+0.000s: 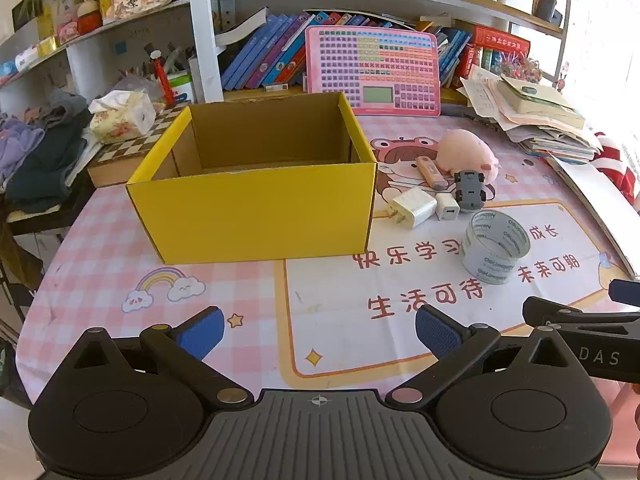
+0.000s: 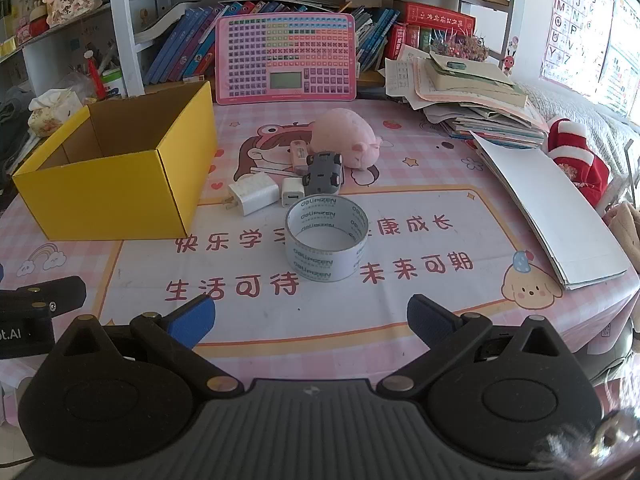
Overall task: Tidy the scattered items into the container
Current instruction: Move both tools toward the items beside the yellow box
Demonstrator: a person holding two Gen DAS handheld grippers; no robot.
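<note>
An open yellow cardboard box (image 1: 256,208) (image 2: 108,196) stands on the table, and the part of its inside that shows is bare. To its right lie a roll of clear tape (image 1: 494,246) (image 2: 327,238), a large white charger (image 1: 414,207) (image 2: 253,193), a small white charger (image 1: 447,206) (image 2: 291,196), a grey toy car (image 1: 470,192) (image 2: 324,174), an orange stick (image 1: 430,171) (image 2: 299,153) and a pink plush pig (image 1: 468,152) (image 2: 346,136). My left gripper (image 1: 320,332) is open and empty, low in front of the box. My right gripper (image 2: 311,318) is open and empty, just short of the tape.
A pink keyboard toy (image 1: 372,68) (image 2: 286,58) leans against the bookshelf at the back. A paper and book pile (image 2: 472,96) and a white board (image 2: 552,208) lie at the right. A tissue pack (image 1: 120,114) and clothes (image 1: 40,152) lie left of the box.
</note>
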